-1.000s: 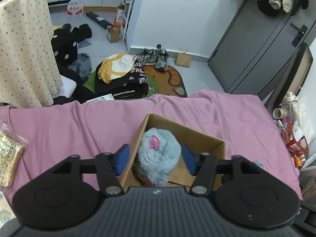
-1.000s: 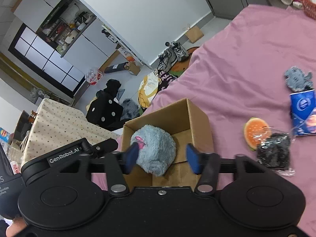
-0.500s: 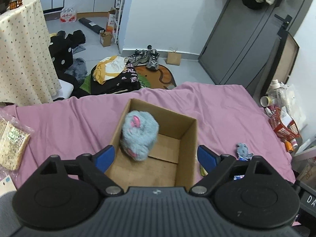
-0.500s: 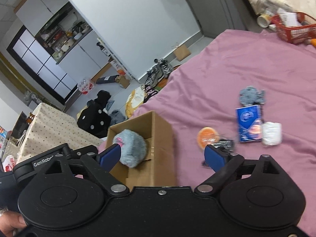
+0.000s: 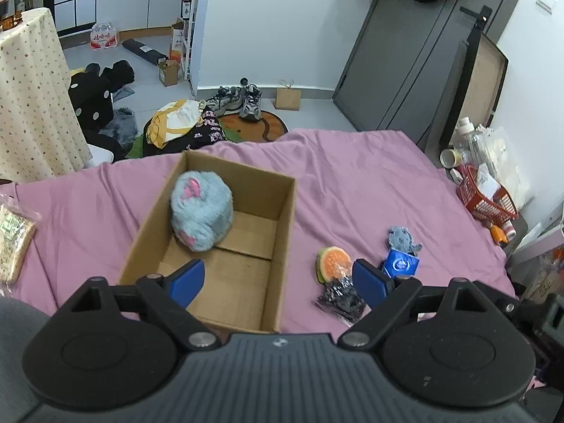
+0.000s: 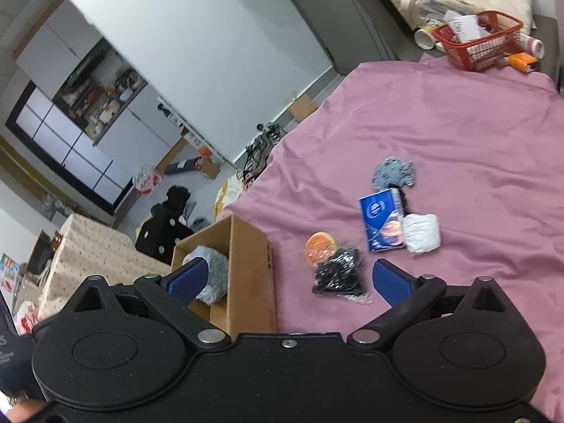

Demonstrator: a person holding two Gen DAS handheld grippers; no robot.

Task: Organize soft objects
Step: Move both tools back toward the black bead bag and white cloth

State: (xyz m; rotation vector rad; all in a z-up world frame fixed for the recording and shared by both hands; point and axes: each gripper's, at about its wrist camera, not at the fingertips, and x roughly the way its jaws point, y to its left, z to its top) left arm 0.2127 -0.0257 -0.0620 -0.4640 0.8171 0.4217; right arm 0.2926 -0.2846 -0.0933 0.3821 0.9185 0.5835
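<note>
The black bag (image 6: 338,276) lay touching the orange toy (image 6: 320,245), so a grab for 1 risked snagging or dragging both; its crinkly wrap could also slip. The right gripper (image 6: 287,280) hovered above them, jaws wide and empty. The left gripper (image 5: 278,280), equally wide and empty, hung over the box (image 5: 287,218), where the plush (image 5: 201,209) already sat.
</note>
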